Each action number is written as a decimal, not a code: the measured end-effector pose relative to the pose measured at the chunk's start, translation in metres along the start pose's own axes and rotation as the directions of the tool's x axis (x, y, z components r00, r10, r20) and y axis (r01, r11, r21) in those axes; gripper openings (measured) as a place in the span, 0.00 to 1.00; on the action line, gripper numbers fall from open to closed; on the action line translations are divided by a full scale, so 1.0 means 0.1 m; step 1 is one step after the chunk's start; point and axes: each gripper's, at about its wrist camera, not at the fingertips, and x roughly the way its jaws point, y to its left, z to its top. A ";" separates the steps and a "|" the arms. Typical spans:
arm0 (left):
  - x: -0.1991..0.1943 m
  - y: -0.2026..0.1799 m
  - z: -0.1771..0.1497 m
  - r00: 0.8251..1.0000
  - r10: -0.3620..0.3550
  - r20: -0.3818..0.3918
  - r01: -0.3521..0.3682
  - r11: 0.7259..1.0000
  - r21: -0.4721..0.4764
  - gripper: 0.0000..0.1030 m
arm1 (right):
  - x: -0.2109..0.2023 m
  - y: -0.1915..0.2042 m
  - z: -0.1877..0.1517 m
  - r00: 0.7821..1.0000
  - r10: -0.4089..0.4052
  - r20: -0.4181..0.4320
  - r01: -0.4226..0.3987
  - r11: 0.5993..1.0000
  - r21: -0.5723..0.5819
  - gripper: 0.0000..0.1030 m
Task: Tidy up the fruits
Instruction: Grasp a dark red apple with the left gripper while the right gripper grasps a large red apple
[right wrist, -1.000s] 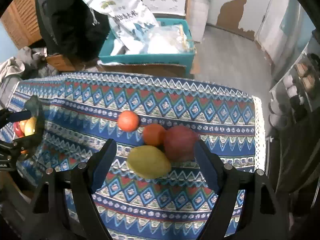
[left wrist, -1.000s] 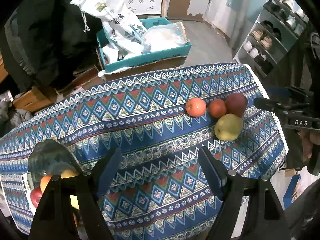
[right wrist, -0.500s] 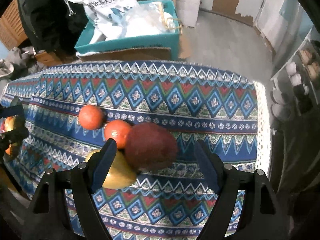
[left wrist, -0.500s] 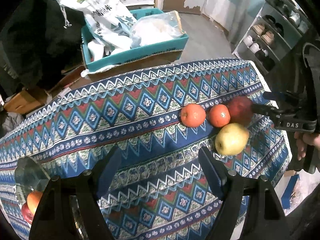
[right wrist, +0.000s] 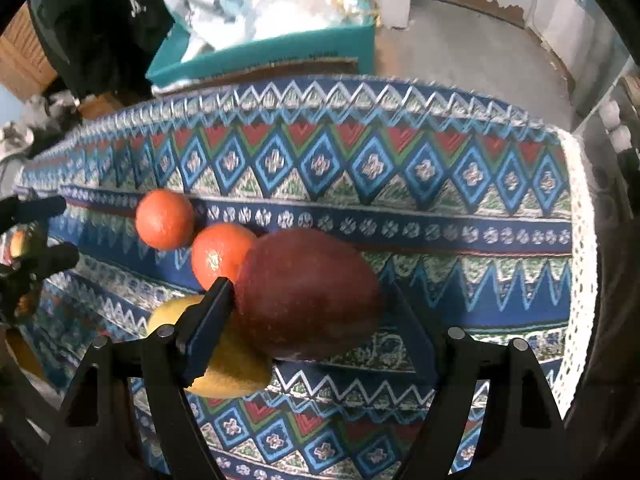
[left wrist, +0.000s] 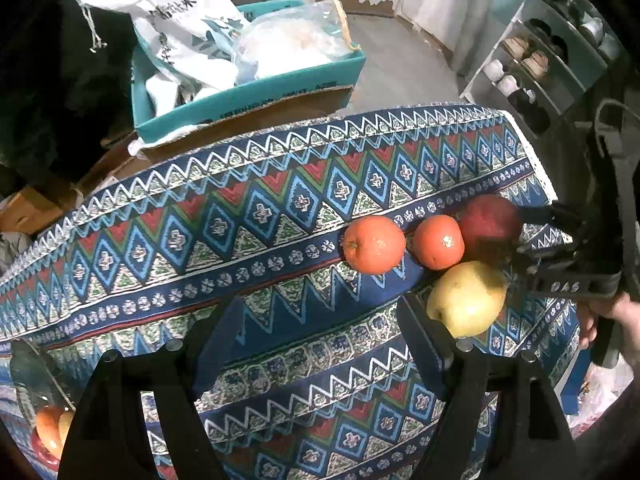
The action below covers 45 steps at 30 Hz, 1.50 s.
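Note:
On the patterned tablecloth (left wrist: 260, 216) four fruits lie together: two oranges (left wrist: 374, 244) (left wrist: 438, 242), a dark red apple (left wrist: 490, 220) and a yellow-green fruit (left wrist: 466, 298). My right gripper (right wrist: 312, 292) is open and straddles the red apple (right wrist: 308, 320), its left fingertip (right wrist: 218, 292) at the apple's side, between it and the yellow fruit (right wrist: 236, 368). My left gripper (left wrist: 316, 312) hangs open over bare cloth, left of the fruits, with nothing between its fingers. A glass bowl (left wrist: 28, 372) with fruit in it sits at the lower left.
A teal box (left wrist: 248, 100) stuffed with bags stands on the floor behind the table. A shoe rack (left wrist: 540, 60) lines the right wall. The cloth's lace edge (right wrist: 580, 240) marks the table's right end. A hand (left wrist: 612, 316) holds the right gripper.
Both grippers have come down closer to the table. The right one has sunk around the red apple. The left one has shifted right, away from the bowl toward the fruits.

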 end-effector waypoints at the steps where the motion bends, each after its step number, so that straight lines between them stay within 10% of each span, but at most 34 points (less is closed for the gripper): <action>1: 0.03 0.00 0.01 1.000 -0.011 -0.005 0.011 1.000 -0.005 0.78 | 0.03 -0.02 0.00 1.000 0.009 0.000 -0.009 1.000 0.013 0.77; 9: 0.24 -0.06 0.10 0.999 -0.037 -0.014 0.037 0.999 -0.006 0.78 | 0.02 -0.18 -0.05 0.996 0.074 0.043 -0.078 0.992 0.103 0.74; 28: 0.72 -0.28 0.31 1.000 -0.010 -0.024 0.010 1.000 0.002 0.78 | -0.39 -0.53 -0.19 0.987 -0.098 0.124 0.073 0.979 0.192 0.74; 35: 0.76 -0.39 0.31 0.999 -0.037 -0.017 0.037 0.998 0.046 0.47 | -0.28 -0.35 -0.14 0.985 -0.122 0.124 0.101 0.981 0.166 0.74; 45: 0.45 -0.46 0.25 0.999 0.005 0.043 -0.010 0.995 0.100 0.46 | -0.42 -0.15 -0.15 0.976 -0.149 0.162 0.128 0.983 0.133 0.74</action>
